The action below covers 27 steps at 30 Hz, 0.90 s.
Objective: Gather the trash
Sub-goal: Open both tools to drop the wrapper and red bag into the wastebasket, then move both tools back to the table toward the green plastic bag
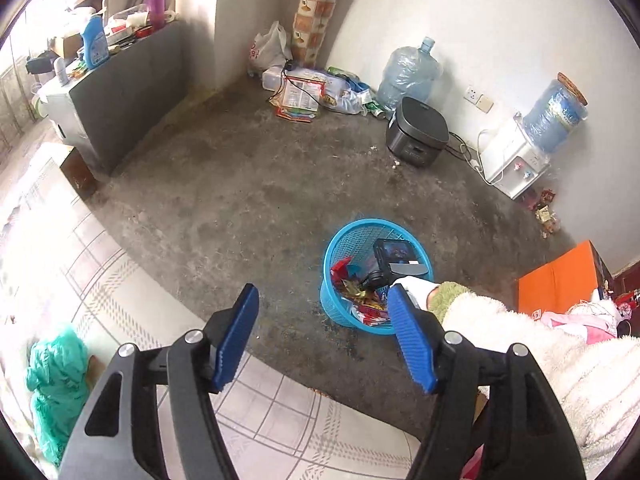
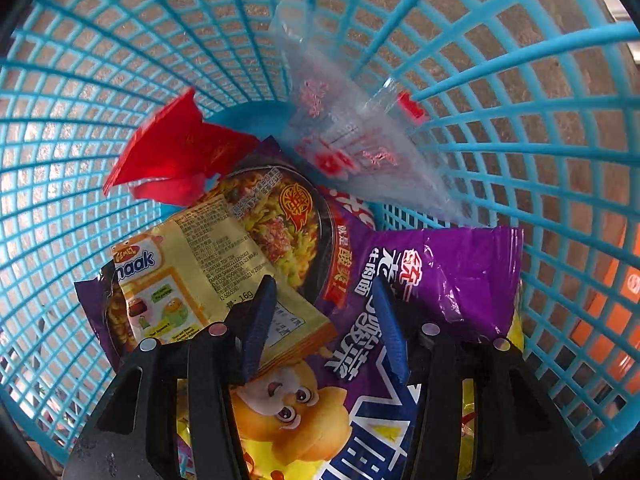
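Fingers (image 2: 262, 320) of the right gripper (image 2: 326, 322) spread inside the blue mesh basket (image 2: 100, 80), pinching nothing; beneath them crumpled purple noodle wrappers (image 2: 440, 276), a yellow packet (image 2: 208, 264); left gripper (image 1: 324, 340) spread, empty

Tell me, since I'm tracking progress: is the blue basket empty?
No: the blue basket holds wrappers, including a purple noodle packet.
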Available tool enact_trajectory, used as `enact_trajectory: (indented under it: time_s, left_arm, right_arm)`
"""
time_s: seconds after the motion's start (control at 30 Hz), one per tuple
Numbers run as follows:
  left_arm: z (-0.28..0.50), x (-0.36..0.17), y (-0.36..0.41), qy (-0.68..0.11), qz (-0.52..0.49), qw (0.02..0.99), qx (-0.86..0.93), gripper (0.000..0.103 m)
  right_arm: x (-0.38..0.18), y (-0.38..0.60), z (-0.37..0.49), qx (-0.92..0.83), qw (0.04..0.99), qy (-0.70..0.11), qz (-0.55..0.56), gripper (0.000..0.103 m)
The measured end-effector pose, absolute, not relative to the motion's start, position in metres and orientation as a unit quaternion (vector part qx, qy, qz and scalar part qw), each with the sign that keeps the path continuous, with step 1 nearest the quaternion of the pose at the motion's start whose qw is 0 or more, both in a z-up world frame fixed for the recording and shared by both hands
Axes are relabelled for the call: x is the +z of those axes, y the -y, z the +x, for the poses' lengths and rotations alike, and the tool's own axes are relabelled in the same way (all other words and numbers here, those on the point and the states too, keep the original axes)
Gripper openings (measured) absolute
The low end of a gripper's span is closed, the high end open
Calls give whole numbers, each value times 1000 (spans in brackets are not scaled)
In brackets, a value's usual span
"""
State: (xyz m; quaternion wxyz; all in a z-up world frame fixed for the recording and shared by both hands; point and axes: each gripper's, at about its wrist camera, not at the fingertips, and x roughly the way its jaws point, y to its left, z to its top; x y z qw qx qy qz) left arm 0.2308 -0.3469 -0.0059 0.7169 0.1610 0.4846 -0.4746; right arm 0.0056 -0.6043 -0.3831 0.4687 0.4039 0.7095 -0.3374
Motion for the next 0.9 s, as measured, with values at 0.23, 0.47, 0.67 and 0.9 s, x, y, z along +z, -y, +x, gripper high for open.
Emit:
enact_trajectory:
  time_s: [0.23, 0.47, 0.67, 0.9]
  left_arm:
    - [226, 11, 320, -468, 144, 733, -473, 67]
    - [200, 48, 288, -416, 126, 760, -482, 76]
    - [173, 79, 241, -365, 97, 798, -470, 93]
    - [142, 103, 172, -313, 37, 850, -422, 97]
  right_arm:
    - [-284, 590, -18, -331, 606, -594, 413, 55]
    - [-138, 552, -47, -331, 721, -444, 416, 60]
    - [-19, 486, -44, -347, 810, -326, 341, 82]
    - [37, 419, -47, -358, 870, -267, 209, 95]
